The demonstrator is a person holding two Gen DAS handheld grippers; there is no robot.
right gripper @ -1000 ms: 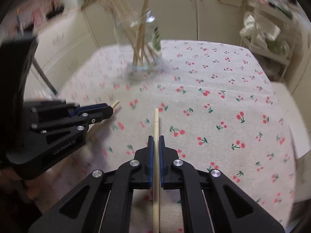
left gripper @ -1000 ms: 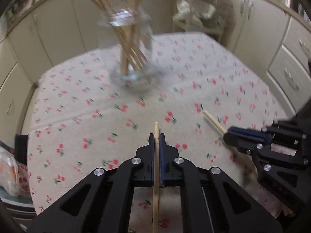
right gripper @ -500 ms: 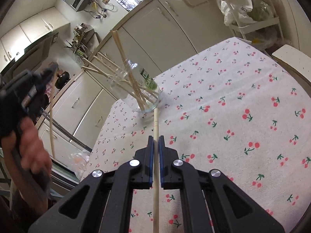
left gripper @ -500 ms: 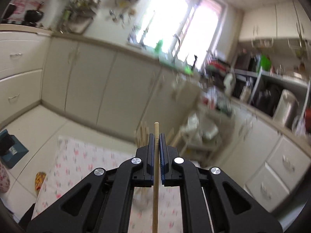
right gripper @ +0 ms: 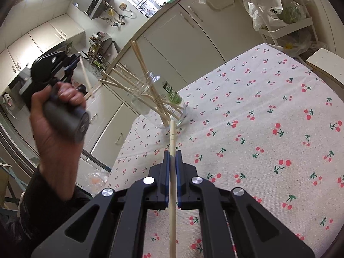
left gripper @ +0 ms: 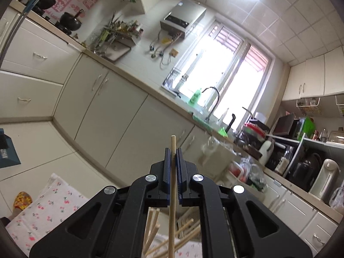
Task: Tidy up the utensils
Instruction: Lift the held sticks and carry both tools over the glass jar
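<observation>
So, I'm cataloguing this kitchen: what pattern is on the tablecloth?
Red cherries with green stems on a white tablecloth; clearest in the right wrist view.

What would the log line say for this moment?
left gripper: shut on chopstick, raised | right gripper: shut on second chopstick | glass jar: holds chopsticks
</observation>
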